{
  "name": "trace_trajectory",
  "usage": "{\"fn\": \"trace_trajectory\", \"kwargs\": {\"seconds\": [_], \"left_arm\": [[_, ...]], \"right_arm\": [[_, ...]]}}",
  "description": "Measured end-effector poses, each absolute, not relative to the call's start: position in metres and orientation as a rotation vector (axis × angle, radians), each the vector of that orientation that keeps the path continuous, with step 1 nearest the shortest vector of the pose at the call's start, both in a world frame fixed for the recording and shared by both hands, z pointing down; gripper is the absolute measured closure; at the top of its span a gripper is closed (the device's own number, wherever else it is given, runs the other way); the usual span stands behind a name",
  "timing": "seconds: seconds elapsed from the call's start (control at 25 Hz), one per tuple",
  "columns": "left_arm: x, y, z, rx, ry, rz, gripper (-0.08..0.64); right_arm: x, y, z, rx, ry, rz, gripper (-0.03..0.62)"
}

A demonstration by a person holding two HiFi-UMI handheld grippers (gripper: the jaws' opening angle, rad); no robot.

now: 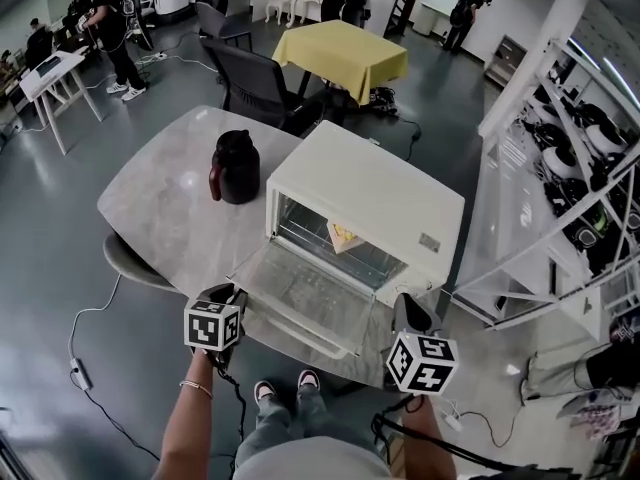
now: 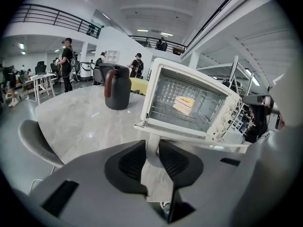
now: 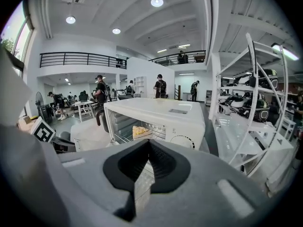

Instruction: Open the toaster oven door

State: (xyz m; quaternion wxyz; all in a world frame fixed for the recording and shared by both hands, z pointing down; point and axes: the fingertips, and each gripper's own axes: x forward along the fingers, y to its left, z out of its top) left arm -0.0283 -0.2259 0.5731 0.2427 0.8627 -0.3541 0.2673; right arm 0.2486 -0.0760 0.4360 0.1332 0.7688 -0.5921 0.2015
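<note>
The white toaster oven (image 1: 370,198) stands on the grey table (image 1: 170,198) with its glass door (image 1: 300,293) folded down flat toward me. A yellow piece of food (image 1: 345,234) lies on the rack inside, also visible in the left gripper view (image 2: 183,104). My left gripper (image 1: 232,293) is at the door's front left corner. Its jaws (image 2: 152,157) are shut on the white door handle (image 2: 151,143), which runs between the pads. My right gripper (image 1: 408,308) hovers by the door's front right corner, shut (image 3: 149,143) with nothing in it, facing the oven (image 3: 156,119).
A dark jug (image 1: 237,166) stands on the table left of the oven. A grey chair seat (image 1: 130,263) sits under the table's left edge. A white rack (image 1: 560,168) of gear stands at the right. A dark chair (image 1: 255,83) and yellow table (image 1: 340,53) are behind.
</note>
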Motion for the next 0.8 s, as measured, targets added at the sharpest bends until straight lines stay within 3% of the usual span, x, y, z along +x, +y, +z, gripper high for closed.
{"fn": "trace_trajectory", "kwargs": {"seconds": [0.8], "left_arm": [[-0.04,-0.215,0.612,2.343,-0.97,0.719,0.472]], "right_arm": [[0.231,-0.101,0.463,2.107,-1.766,0.634,0.586]]}}
